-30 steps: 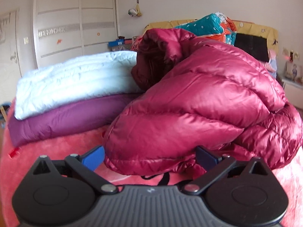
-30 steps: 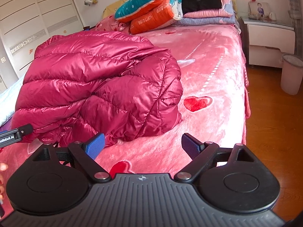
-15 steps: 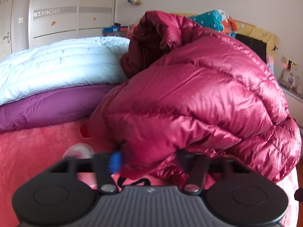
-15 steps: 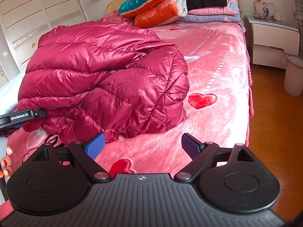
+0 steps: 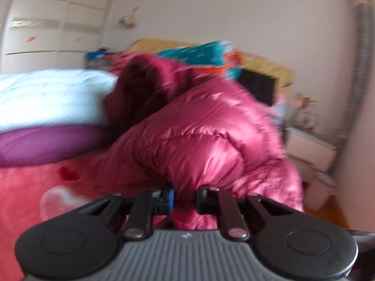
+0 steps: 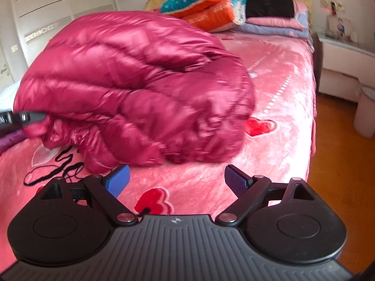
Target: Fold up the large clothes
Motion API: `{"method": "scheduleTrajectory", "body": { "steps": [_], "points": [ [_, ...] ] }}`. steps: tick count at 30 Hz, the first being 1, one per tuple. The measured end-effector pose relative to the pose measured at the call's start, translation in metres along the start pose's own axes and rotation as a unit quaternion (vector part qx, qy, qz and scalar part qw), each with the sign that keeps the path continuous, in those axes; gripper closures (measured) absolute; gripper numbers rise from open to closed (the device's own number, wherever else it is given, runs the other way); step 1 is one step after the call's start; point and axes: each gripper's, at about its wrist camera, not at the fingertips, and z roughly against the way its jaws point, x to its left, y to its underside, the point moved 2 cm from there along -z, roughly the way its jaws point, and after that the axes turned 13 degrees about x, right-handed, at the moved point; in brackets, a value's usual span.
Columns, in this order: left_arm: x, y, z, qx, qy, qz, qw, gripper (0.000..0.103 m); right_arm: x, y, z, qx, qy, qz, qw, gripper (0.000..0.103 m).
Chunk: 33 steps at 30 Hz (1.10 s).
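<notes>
A shiny red down jacket [image 5: 211,140] lies bunched on the pink bed cover [image 6: 281,93]. My left gripper [image 5: 184,199] is at its near lower edge, jaws closing with a fold of the jacket pinched between the pads. In the right wrist view the jacket [image 6: 140,82] fills the middle, and a finger of the left gripper [image 6: 30,117] holds its left end slightly raised. My right gripper [image 6: 177,180] hovers open over the bed just in front of the jacket, with nothing between its fingers.
A white quilt [image 5: 46,98] lies on a purple one [image 5: 46,145] left of the jacket. Folded bedding [image 6: 211,4] is stacked at the headboard. A nightstand [image 6: 339,70], a waste bin [image 6: 365,114] and wood floor are right of the bed.
The left jaws went from wide open to closed on the jacket's lower edge and lifted it a little. The right gripper stayed open and nearly still.
</notes>
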Motion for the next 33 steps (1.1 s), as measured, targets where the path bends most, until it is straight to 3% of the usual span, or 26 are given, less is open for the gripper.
{"method": "scheduleTrajectory", "body": {
  "steps": [3,6,10,13,18,20,22,28,30,33],
  "points": [
    [-0.016,0.001,0.008,-0.006,0.056,-0.032,0.9979,0.090,-0.005,0.001,0.004,-0.003,-0.001,-0.014,1.000,0.000],
    [-0.030,0.009,0.007,0.004,0.108,-0.055,0.9926,0.090,-0.025,0.001,0.008,-0.004,0.012,-0.067,0.998,0.000],
    [-0.040,0.027,-0.005,0.043,0.150,-0.089,0.9837,0.090,-0.052,0.003,0.015,-0.007,0.016,-0.148,0.989,0.000],
    [-0.040,0.037,-0.015,0.080,0.173,-0.099,0.9766,0.088,-0.060,0.007,0.018,-0.007,0.020,-0.170,0.985,0.000],
    [-0.030,0.033,-0.011,0.097,0.194,-0.108,0.9701,0.080,-0.053,0.007,0.023,-0.001,0.040,-0.148,0.988,0.000],
    [-0.025,0.027,-0.006,0.097,0.214,-0.106,0.9664,0.072,-0.048,0.005,0.026,-0.004,0.039,-0.137,0.990,0.000],
    [-0.019,0.022,-0.003,0.090,0.235,-0.106,0.9620,0.056,-0.044,0.003,0.031,-0.011,0.042,-0.121,0.992,0.000],
    [0.002,0.014,0.022,0.051,0.292,-0.119,0.9475,0.026,-0.014,-0.003,0.047,-0.033,0.022,-0.051,0.998,0.000],
    [0.011,0.010,0.028,0.028,0.308,-0.119,0.9434,0.024,-0.001,-0.003,0.049,-0.032,0.018,-0.028,0.999,0.000],
    [0.028,0.004,0.038,-0.016,0.300,-0.099,0.9485,0.017,0.028,0.002,0.049,-0.035,0.038,0.047,0.998,0.000]
  ]
}}
